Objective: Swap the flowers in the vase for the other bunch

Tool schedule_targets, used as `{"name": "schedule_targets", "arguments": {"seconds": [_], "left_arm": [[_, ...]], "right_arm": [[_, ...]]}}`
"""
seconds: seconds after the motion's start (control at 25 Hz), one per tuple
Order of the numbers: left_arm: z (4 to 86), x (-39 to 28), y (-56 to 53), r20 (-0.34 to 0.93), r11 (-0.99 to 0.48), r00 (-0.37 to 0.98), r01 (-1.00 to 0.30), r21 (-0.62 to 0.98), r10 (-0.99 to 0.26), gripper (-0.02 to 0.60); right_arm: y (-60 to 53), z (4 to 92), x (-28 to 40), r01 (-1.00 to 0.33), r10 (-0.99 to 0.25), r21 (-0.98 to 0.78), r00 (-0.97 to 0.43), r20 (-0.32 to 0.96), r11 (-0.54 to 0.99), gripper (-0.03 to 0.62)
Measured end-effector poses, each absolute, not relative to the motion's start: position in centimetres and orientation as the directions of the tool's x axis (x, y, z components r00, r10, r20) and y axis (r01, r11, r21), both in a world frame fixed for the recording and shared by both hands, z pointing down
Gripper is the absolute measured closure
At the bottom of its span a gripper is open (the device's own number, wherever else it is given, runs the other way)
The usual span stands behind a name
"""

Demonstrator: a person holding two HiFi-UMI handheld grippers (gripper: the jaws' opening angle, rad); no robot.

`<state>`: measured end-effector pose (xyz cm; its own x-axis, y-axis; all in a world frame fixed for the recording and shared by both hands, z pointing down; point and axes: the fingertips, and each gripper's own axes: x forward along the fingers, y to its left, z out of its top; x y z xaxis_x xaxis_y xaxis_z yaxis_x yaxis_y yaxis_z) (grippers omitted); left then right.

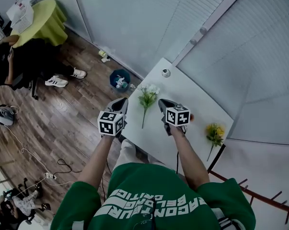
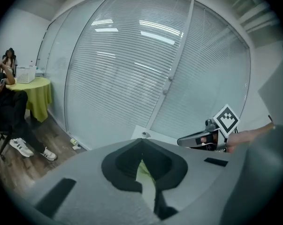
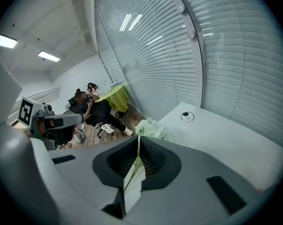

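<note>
Both grippers hover by the white bunch, nothing picked up yet.

The left gripper (image 1: 121, 102) hangs at the desk's (image 1: 192, 95) left edge, pressed together. The white bunch (image 1: 148, 97) lies flat just inside that edge. The right gripper (image 1: 164, 103) is beside it, likewise pressed together and empty. I'd say one should spread and pinch the stem low, clear of the blooms. Only the head view shows the yellow bunch (image 1: 214, 132) at the right edge. I see no vase anywhere.

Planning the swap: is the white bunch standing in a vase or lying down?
Lying down. The head view shows the white bunch flat on the table, its stem along the tabletop, no vase around it.
</note>
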<state>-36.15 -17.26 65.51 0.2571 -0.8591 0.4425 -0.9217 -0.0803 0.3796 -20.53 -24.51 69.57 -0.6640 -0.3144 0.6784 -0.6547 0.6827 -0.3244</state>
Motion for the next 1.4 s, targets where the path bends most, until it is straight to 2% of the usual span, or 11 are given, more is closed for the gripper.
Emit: {"name": "schedule_targets", "arguments": {"seconds": [0.2,0.28,0.4,0.8,1.16,1.4], "left_arm": [[66.7,-37.7,-17.3,0.451,-0.090,0.283,-0.911,0.403,-0.846,0.574],[66.9,-38.4,-17.3,0.451,-0.096,0.292,-0.908,0.409,-0.843,0.574],[67.3,-39.5,-17.2,0.453,-0.100,0.299,-0.905,0.413,-0.840,0.574],[68.1,-42.5,-17.3,0.467,-0.095,0.296,-0.908,0.407,-0.833,0.574],[68.8,-42.7,-18.2,0.475,-0.114,0.322,-0.903,0.414,-0.819,0.574],[69.4,-42.7,-18.5,0.482,-0.119,0.330,-0.902,0.416,-0.811,0.574]], "right_arm": [[-25.4,72.6,-21.6,-0.719,-0.306,-0.333,-0.601,0.738,0.610,0.563],[-25.4,73.9,-22.4,-0.736,-0.277,-0.352,-0.583,0.764,0.578,0.425],[-25.8,76.1,-23.5,-0.761,-0.234,-0.364,-0.549,0.802,0.537,0.362],[-27.7,82.9,-25.9,-0.829,-0.140,-0.310,-0.414,0.899,0.465,0.350],[-28.1,86.6,-26.5,-0.844,-0.124,-0.196,-0.293,0.948,0.499,0.352],[-28.5,87.1,-26.7,-0.844,-0.133,-0.162,-0.264,0.955,0.512,0.388]]}}
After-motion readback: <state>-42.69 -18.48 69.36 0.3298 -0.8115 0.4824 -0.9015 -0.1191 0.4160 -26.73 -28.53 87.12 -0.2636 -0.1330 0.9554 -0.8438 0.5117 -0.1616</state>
